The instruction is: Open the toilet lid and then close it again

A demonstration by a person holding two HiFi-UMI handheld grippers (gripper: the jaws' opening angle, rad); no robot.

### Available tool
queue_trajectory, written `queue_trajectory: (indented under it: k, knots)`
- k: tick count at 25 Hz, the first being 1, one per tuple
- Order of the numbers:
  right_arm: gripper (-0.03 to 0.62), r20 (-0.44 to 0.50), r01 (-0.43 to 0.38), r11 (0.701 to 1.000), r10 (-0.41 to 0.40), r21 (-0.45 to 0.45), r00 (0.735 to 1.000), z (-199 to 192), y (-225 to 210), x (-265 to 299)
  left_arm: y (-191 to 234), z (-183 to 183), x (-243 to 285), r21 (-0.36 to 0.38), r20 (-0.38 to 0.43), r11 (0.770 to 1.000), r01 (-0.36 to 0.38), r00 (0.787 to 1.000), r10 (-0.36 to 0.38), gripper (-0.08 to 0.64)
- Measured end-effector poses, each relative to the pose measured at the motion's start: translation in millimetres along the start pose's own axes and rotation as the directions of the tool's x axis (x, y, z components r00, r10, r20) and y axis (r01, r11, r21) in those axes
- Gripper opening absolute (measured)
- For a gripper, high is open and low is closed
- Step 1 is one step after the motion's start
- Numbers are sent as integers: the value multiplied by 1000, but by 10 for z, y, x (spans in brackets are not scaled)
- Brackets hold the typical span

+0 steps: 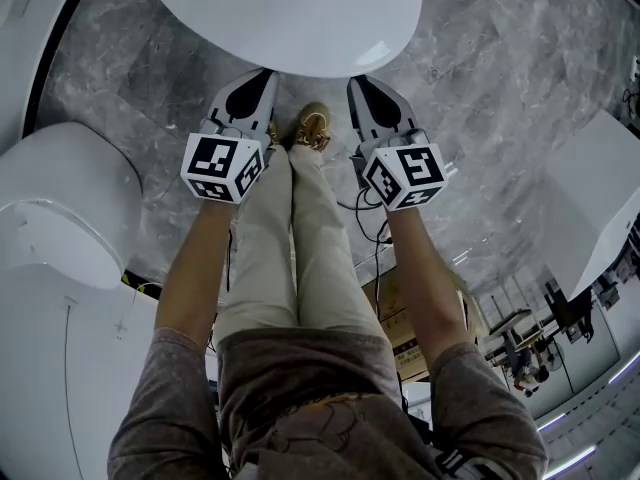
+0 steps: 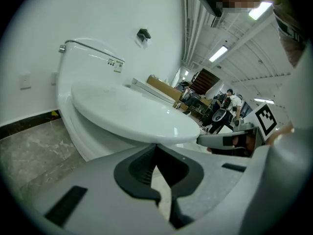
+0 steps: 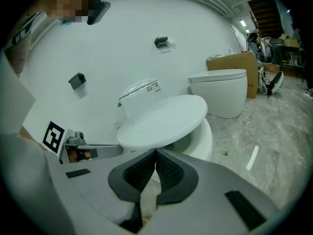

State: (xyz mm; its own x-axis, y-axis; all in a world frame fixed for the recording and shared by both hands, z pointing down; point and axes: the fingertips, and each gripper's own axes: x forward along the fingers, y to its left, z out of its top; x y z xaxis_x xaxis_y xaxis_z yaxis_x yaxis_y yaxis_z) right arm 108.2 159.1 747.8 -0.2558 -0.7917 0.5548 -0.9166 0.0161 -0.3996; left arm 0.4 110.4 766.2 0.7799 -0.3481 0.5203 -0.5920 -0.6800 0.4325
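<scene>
The white toilet lid (image 1: 290,18) fills the top of the head view. In the right gripper view the lid (image 3: 164,119) is tilted up at the front, with a dark gap above the bowl (image 3: 203,141). My left gripper (image 1: 262,73) and right gripper (image 1: 358,80) point side by side at the lid's front rim, and their tips reach just under it. Both are shut with nothing between the jaws. From the left gripper (image 2: 155,146) the lid (image 2: 132,114) hangs right above the tips, with the right gripper (image 2: 230,140) alongside. The right gripper (image 3: 155,152) sits directly under the rim.
The person's legs and a tan shoe (image 1: 312,128) stand between the grippers on the grey marble floor. A second toilet (image 1: 60,208) stands to the left, another toilet (image 3: 222,94) and a cardboard box (image 3: 232,62) to the right. A white wall lies behind the tank (image 3: 142,94).
</scene>
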Motion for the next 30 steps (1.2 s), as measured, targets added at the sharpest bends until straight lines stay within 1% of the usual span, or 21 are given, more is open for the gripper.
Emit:
queue_trajectory:
  k: [4,8,11,14,17,20,23,27,30]
  knots:
    - [28,20,-28,1000,28,-8,999,394,207,-144,-69,317,-171,-17,32,1000,-20,999,21,9]
    - [28,55,-80,995,83,-54,995,893,449,-275,-126,730,-351,-54,83,997,-56,995,61,9]
    - [28,78,-128,986,136,-108,988,1322,679,-340,-128,1084,-503,-82,124,991,-109,985,119,8]
    - [28,85,-176,968,193,-176,977,1774,931,-315,-51,1458,-641,-118,159,979,-168,970,186,9]
    - [28,87,-211,957,232,-199,969,2155,1175,-266,35,1776,-782,-144,173,970,-197,960,220,9]
    - [28,82,-235,947,258,-221,963,2493,1394,-143,173,2066,-889,-153,191,966,-208,953,235,9]
    - [28,72,-258,934,284,-248,956,2809,1568,13,309,2337,-928,-179,212,962,-205,947,241,9]
    - [28,57,-268,925,293,-268,954,3194,1790,256,521,2673,-949,-210,224,960,-188,946,234,9]
    - [28,37,-273,923,294,-273,955,3438,1957,458,706,2886,-1006,-208,214,959,-192,948,236,9]
